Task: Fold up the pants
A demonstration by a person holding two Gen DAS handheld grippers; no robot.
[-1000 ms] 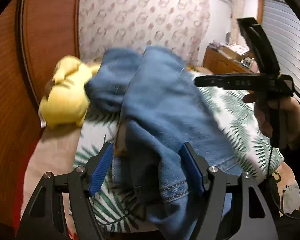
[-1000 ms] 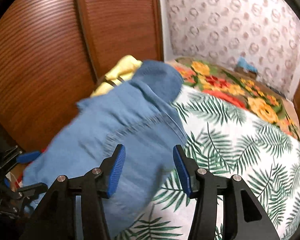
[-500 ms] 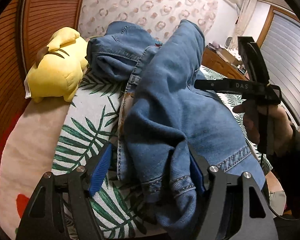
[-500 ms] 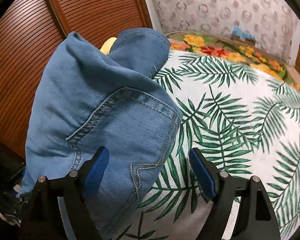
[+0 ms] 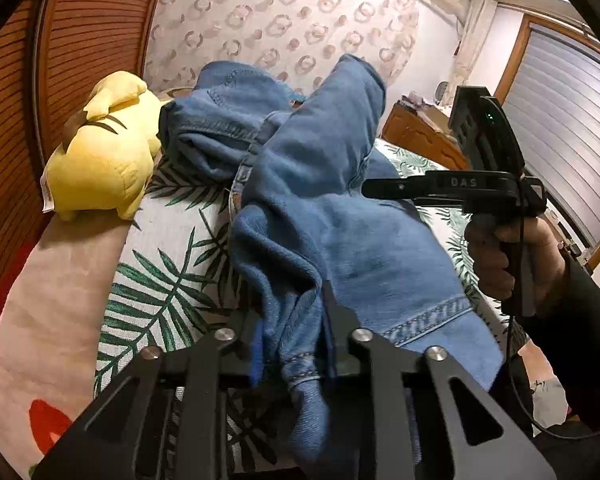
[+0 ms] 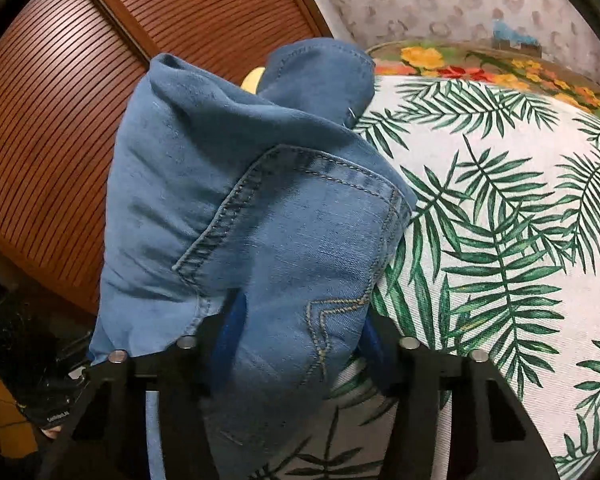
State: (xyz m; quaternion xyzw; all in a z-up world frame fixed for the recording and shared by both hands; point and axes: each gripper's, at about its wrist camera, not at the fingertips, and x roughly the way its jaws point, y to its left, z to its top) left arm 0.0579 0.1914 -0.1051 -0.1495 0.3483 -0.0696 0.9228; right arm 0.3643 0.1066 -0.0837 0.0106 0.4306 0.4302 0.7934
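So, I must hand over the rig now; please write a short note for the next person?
Left gripper: jaws closing on a bunched hem of the jeans.
Right gripper: jaws closing on denim near the back pocket.
Jeans lie crumpled on the leaf-print bed, beside a yellow plush.
Done: both ends gripped. Left: spread flat, then fold.

Pants [image 5: 320, 208] on bed [image 5: 160, 280] (plush toy [image 5: 100, 160] left).
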